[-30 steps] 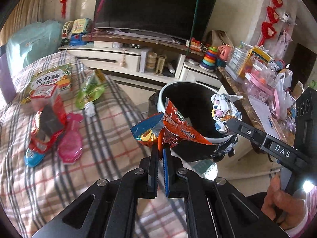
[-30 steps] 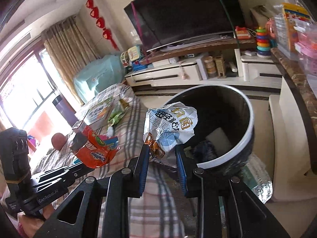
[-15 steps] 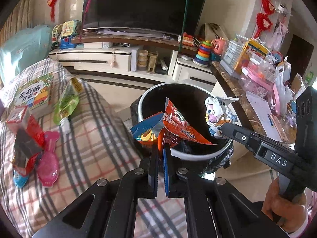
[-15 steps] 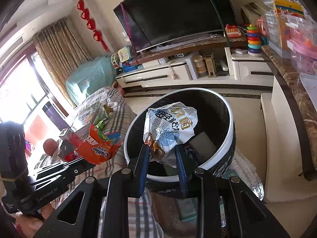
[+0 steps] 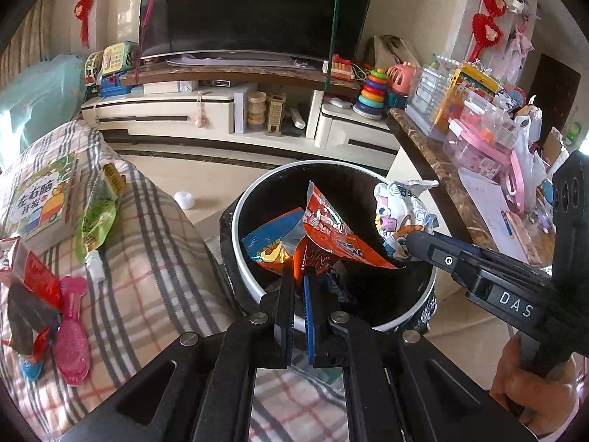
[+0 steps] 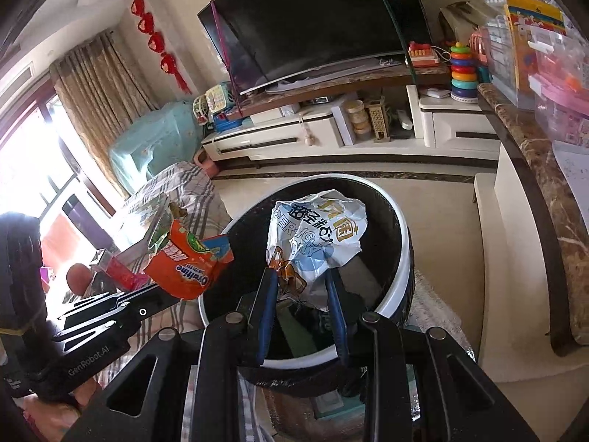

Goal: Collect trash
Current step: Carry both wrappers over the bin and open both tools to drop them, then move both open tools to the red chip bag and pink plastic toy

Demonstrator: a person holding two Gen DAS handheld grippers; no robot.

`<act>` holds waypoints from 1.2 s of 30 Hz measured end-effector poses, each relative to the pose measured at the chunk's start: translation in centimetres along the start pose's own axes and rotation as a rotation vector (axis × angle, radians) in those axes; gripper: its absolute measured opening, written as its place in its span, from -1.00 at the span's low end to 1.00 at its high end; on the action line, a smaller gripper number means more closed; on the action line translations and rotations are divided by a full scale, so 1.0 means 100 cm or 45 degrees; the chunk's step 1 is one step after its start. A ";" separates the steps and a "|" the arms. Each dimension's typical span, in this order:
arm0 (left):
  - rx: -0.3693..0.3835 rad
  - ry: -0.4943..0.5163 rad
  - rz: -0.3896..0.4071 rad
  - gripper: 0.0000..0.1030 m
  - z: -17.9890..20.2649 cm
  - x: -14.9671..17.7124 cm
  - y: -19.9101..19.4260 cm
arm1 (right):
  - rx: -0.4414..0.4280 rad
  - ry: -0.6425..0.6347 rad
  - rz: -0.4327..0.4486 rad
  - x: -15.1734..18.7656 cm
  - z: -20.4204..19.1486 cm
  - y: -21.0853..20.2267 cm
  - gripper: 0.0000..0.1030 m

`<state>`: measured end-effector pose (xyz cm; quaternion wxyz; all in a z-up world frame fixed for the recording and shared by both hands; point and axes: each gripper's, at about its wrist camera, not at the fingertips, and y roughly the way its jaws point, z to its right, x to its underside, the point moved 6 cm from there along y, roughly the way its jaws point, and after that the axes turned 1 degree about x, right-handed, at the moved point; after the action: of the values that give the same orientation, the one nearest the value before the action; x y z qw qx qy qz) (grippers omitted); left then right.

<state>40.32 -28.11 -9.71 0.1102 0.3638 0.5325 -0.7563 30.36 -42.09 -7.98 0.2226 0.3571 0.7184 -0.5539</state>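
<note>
your orange wrapper (image 5: 333,237), pinched flat in the left gripper (image 5: 299,280), fans upward over the bin (image 5: 246,199); only the right wrist view shows its printed face. the white crumpled bag (image 6: 316,237), upright, sits clamped in your right gripper (image 6: 300,287) above the bin's mouth.

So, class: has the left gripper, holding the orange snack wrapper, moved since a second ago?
Yes. The left gripper has moved towards the round black bin with the white rim; its orange snack wrapper now hangs over the opening.
</note>
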 end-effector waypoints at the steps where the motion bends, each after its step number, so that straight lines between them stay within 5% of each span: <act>1: 0.002 0.000 -0.004 -0.93 0.000 0.000 0.002 | 0.002 -0.003 -0.004 -0.001 0.000 0.001 -0.47; 6: 0.003 -0.007 -0.020 -0.86 -0.002 -0.003 0.010 | 0.011 -0.016 -0.020 -0.002 0.001 0.005 -0.47; 8: 0.006 -0.014 -0.027 -0.66 -0.003 -0.004 0.013 | 0.015 -0.022 -0.028 -0.003 0.001 0.007 -0.41; 10: -0.018 -0.023 -0.026 -0.24 -0.004 -0.004 0.013 | 0.023 -0.026 -0.038 -0.003 0.002 0.010 -0.34; 13: -0.022 -0.047 -0.011 -0.04 -0.005 -0.001 0.008 | 0.014 -0.013 -0.049 -0.002 0.003 0.012 -0.20; 25: -0.041 -0.183 -0.005 0.21 -0.035 0.052 -0.037 | -0.059 0.023 0.038 0.003 -0.015 -0.011 0.64; 36: -0.107 -0.310 0.019 0.21 -0.082 0.095 -0.091 | -0.149 -0.036 0.013 0.033 -0.067 -0.016 0.76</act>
<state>32.10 -15.03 -10.83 0.1947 0.2685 0.5435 -0.7711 27.57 -35.06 -7.41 0.2563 0.3393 0.7444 -0.5148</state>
